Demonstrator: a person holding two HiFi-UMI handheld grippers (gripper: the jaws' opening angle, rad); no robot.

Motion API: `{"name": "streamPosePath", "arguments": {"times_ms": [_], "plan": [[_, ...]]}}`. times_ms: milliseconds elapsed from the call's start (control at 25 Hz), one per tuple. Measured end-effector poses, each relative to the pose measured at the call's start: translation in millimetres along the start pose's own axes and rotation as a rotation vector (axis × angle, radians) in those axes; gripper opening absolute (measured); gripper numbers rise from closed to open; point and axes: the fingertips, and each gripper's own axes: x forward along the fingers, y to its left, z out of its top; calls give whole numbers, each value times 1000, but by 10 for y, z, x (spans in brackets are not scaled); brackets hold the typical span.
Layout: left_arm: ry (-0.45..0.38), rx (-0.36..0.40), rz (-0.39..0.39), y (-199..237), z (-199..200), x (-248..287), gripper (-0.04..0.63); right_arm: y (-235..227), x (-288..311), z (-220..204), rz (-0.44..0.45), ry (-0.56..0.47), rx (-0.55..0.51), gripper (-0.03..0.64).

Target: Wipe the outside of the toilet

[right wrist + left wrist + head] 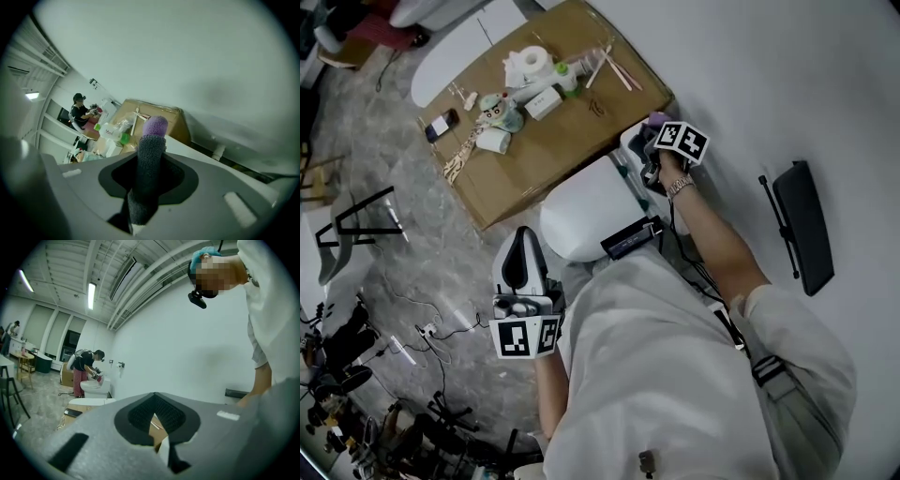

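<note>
The white toilet (586,211) has its lid down, and its tank (630,142) stands against the white wall. My right gripper (652,150) is over the tank and is shut on a grey cloth with a purple tip (659,120). In the right gripper view the cloth (151,140) sticks up between the jaws of the right gripper (147,180), with the white tank top (192,146) just beyond. My left gripper (523,236) hangs beside the bowl's front left, over the floor. In its own view the left gripper (157,427) has its jaws together with nothing held.
A cardboard box (572,141) left of the toilet carries a tissue roll (530,64), a bottle, a phone (442,124) and small items. A black flat object (804,225) sits by the wall at right. Cables and chairs crowd the floor at left. Another person (84,369) works far off.
</note>
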Motion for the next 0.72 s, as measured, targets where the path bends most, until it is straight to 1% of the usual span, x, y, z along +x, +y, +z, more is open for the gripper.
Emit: {"name": "streamPosePath", "arguments": {"times_ms": [80,200,320,400,480,600,720], "plan": [[11,-15,-6,104,-57,21,5,-21,147,-50,-26,-3,23,110],[19,-26,-39,264,-115,87,5,63,281,-83,-19,-15,60,110],[39,-27,-115,397,-148,173,5,71,352,-68,-6,-32,130,110],[62,-5,-171,489,-146,221,5,49,418,22,-5,-49,184,110],[83,22,-206,622,-119,244,5,-4,528,114,-21,-54,216,110],[118,40,-225,847,-99,294,5,-220,732,87,-68,18,281,109],[145,52,-250,974,-94,322,5,-377,727,56,-56,54,362,109]]}}
